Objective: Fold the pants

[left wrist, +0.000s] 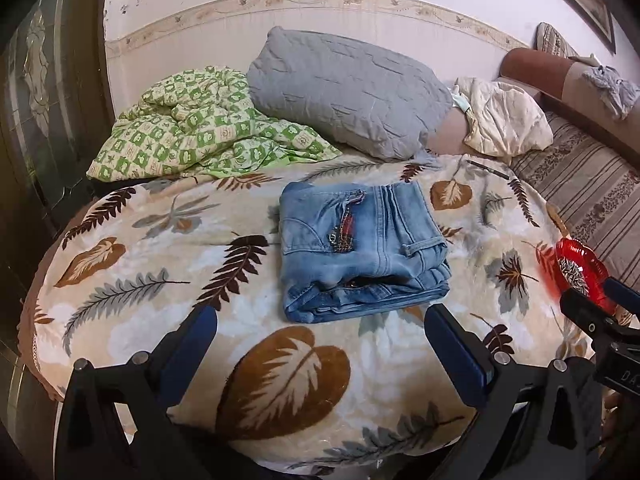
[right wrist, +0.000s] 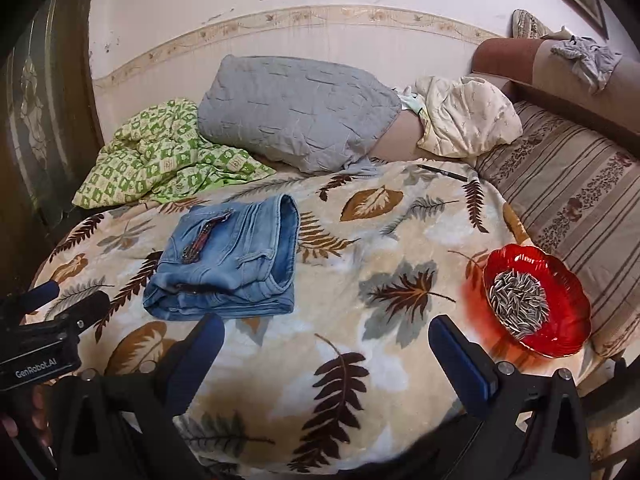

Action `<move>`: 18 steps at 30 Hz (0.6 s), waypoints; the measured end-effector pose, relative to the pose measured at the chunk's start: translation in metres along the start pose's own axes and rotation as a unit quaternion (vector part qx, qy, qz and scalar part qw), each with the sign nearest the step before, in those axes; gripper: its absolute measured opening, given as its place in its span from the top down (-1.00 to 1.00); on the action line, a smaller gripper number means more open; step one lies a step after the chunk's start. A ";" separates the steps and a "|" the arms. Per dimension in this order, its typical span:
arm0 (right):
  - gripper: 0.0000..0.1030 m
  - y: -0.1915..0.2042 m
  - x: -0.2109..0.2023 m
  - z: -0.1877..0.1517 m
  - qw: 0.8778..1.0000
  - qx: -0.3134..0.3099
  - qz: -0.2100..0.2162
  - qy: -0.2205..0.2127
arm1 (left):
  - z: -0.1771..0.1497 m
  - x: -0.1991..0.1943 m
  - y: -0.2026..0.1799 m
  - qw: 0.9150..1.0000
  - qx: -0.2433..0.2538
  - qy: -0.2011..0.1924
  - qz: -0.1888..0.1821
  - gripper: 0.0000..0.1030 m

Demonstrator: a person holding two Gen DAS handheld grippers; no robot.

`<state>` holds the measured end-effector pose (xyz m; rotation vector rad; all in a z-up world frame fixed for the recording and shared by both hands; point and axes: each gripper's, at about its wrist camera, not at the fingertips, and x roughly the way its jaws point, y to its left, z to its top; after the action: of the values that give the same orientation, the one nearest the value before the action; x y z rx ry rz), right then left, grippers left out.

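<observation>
Light blue jeans (left wrist: 362,250) lie folded into a compact rectangle on the leaf-patterned blanket (left wrist: 160,248). In the right wrist view the jeans (right wrist: 228,268) sit left of centre. My left gripper (left wrist: 320,320) is open and empty, just in front of the jeans' near edge, not touching them. My right gripper (right wrist: 326,330) is open and empty over the blanket (right wrist: 380,240), to the right of the jeans. The right gripper also shows at the right edge of the left wrist view (left wrist: 600,304).
A red glass bowl of sunflower seeds (right wrist: 536,300) stands on the blanket at the right. A grey pillow (left wrist: 348,88), a green checked quilt (left wrist: 192,132) and a cream cloth (left wrist: 504,116) lie behind. A striped sofa (right wrist: 568,184) is at the right. A pen (right wrist: 442,172) lies on the blanket.
</observation>
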<state>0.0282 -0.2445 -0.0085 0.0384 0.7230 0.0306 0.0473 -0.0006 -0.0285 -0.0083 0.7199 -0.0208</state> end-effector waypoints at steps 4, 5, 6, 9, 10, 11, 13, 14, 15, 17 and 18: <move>-1.00 -0.003 0.000 0.001 1.000 0.006 0.002 0.002 | 0.000 0.000 0.002 1.000 -0.003 0.000 0.001 -1.00; -1.00 -0.003 0.000 0.001 1.000 0.006 0.002 0.003 | 0.000 0.000 0.002 1.000 -0.003 0.000 0.001 -1.00; -1.00 -0.003 0.000 0.001 1.000 0.006 0.003 0.004 | 0.000 0.000 0.003 1.000 -0.003 0.000 0.002 -1.00; -1.00 -0.002 -0.001 0.000 1.000 0.005 0.003 0.004 | 0.000 -0.002 0.004 1.000 -0.006 -0.001 0.004 -1.00; -1.00 -0.001 -0.001 0.000 1.000 0.004 0.004 0.005 | 0.000 -0.002 0.005 1.000 -0.006 0.000 0.004 -1.00; -1.00 -0.001 0.000 0.000 1.000 0.003 0.004 0.005 | 0.000 -0.002 0.005 1.000 -0.005 -0.001 0.004 -1.00; -1.00 0.000 0.000 0.000 1.000 0.002 0.005 0.007 | 0.000 -0.002 0.006 1.000 -0.007 -0.001 0.005 -1.00; -1.00 0.001 0.000 0.000 1.000 0.001 0.005 0.007 | 0.000 -0.002 0.006 1.000 -0.007 0.000 0.003 -1.00; -1.00 0.001 0.000 0.000 1.000 0.000 0.005 0.007 | 0.000 -0.002 0.007 1.000 -0.009 0.001 0.002 -1.00; -1.00 0.002 0.000 0.000 1.000 0.000 0.005 0.007 | 0.000 -0.001 0.008 1.000 -0.011 0.003 0.002 -1.00; -1.00 0.002 0.000 -0.001 1.000 0.000 0.004 0.007 | 0.000 -0.002 0.008 1.000 -0.011 0.004 0.002 -1.00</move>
<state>0.0275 -0.2421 -0.0088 0.0415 0.7361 0.0393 0.0461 0.0070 -0.0279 -0.0287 0.7283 -0.0091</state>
